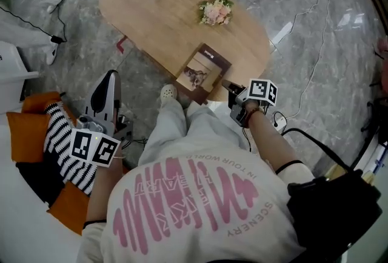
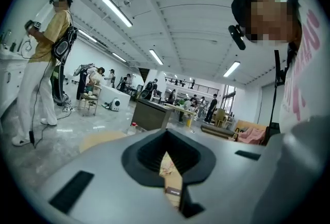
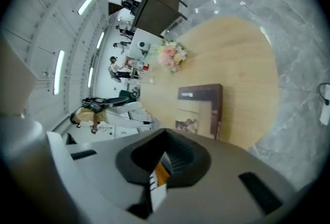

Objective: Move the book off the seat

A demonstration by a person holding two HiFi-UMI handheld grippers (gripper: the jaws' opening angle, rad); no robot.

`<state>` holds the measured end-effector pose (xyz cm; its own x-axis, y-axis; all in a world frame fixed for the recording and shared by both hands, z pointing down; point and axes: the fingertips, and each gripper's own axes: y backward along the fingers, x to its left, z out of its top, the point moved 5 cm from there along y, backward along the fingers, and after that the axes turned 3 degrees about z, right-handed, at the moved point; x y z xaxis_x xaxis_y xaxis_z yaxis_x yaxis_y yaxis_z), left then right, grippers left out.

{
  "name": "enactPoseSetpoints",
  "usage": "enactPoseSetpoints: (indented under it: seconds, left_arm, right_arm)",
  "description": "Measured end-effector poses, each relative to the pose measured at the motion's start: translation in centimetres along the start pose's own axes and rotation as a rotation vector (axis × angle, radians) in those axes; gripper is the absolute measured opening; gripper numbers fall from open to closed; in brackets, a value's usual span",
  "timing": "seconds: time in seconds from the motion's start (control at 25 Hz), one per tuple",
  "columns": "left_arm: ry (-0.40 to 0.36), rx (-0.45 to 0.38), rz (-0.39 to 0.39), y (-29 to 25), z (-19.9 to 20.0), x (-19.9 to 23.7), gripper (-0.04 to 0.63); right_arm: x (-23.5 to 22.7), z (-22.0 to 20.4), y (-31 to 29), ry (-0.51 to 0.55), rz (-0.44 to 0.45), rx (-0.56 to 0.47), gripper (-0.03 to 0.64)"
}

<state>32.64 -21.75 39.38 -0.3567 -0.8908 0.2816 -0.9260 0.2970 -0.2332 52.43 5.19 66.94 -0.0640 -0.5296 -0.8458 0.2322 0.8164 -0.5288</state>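
A polished grey marble-patterned floor (image 1: 303, 25) fills the head view, catching bright streaks of reflected light toward 1 o'clock, and thin white cables (image 1: 320, 49) trail over it at 2 o'clock. An oval low table of pale wood (image 1: 139, 7) stands at 12 o'clock. At 8 o'clock sits a white seat (image 1: 18, 207) piled with orange cushions (image 1: 27, 134) and a black-and-white striped cushion (image 1: 60, 137). The left gripper view opens onto a large white hall. Its ribbed white ceiling (image 2: 206, 1) carries long strip lights (image 2: 116, 10) toward 11 o'clock, a dark block-shaped counter (image 2: 149, 114) stands near centre, and tall window panes (image 2: 229, 95) glow at 3 o'clock.
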Motion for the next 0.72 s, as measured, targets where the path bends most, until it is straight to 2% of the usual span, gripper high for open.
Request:
enactPoseSetpoints:
  seconds: [0.16, 0.36, 0.52, 0.72]
  left_arm:
    - [0.018, -0.023, -0.054, -1.7, 0.6, -1.6, 0.008]
    - [-0.004, -0.07, -0.116, -3.2, 2.1, -3.1, 0.008]
    - [-0.029, -0.093, -0.156, -4.0, 3.3, -4.3, 0.008]
    - [-0.036, -0.095, -0.199, -4.4, 4.3, -5.6, 0.008]
  right_arm:
    - [5.9, 2.8, 2.8, 0.075, 0.193, -0.112, 0.009]
    - [14.5, 6.7, 6.2, 0.222, 0.476, -0.265, 0.009]
    - [19.9, 7.5, 8.5, 0.329, 0.565, -0.327, 0.009]
    - [23.5, 7.3, 11.0, 0.447, 0.59, -0.398, 0.009]
